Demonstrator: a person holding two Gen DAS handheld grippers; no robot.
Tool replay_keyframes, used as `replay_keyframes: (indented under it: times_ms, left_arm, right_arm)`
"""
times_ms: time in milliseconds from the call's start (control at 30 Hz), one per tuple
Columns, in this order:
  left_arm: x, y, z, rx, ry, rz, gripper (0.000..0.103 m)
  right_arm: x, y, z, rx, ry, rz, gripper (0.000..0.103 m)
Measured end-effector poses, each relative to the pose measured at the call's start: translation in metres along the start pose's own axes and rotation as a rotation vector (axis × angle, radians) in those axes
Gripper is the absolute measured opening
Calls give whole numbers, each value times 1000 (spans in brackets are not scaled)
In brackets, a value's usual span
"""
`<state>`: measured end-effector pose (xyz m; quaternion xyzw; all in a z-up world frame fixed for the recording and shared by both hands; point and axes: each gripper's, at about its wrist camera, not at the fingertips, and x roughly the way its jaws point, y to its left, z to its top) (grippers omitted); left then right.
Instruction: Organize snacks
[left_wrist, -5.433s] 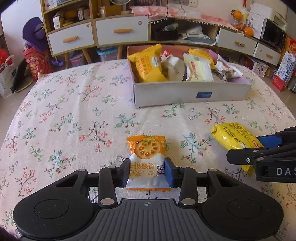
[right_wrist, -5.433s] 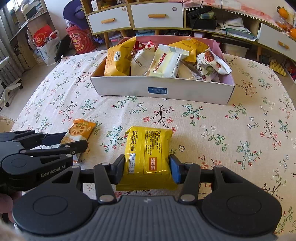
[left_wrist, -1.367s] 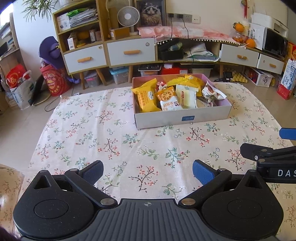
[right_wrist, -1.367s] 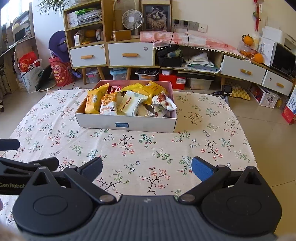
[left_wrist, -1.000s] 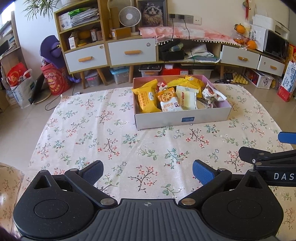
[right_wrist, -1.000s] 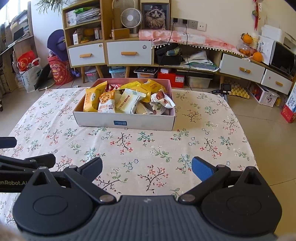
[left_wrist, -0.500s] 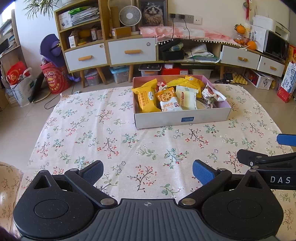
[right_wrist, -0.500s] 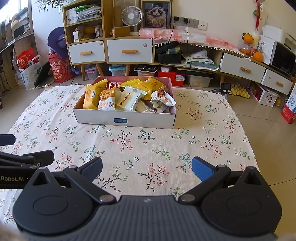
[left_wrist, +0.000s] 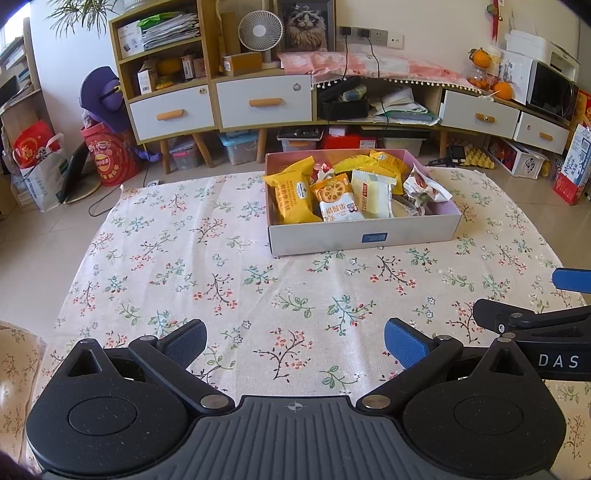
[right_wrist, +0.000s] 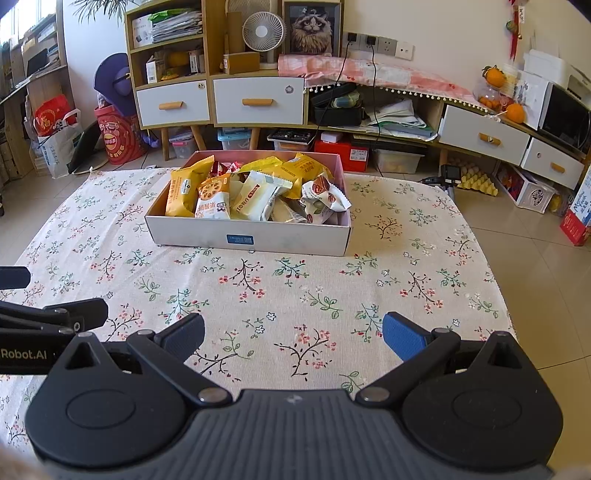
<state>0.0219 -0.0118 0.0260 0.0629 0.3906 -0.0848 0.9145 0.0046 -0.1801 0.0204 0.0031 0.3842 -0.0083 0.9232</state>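
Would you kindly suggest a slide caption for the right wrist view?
Open right tool above the floral tablecloth, facing a snack-filled cardboard box.

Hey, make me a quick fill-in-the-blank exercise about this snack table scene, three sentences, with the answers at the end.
1. All the snack packets sit inside the ____ on the floral tablecloth.
2. Both the left gripper and the right gripper are ____ and hold nothing.
3. The orange biscuit packet lies directly beside the ____ wafer packet.

Answers: box; open; yellow
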Motion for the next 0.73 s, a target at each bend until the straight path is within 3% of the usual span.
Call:
replay_keyframes:
  times_ms: [733]
  left_arm:
    - [1,0,-1,-3,13,-10,103]
  right_arm:
    - [2,-1,-3,-4,4,-4,103]
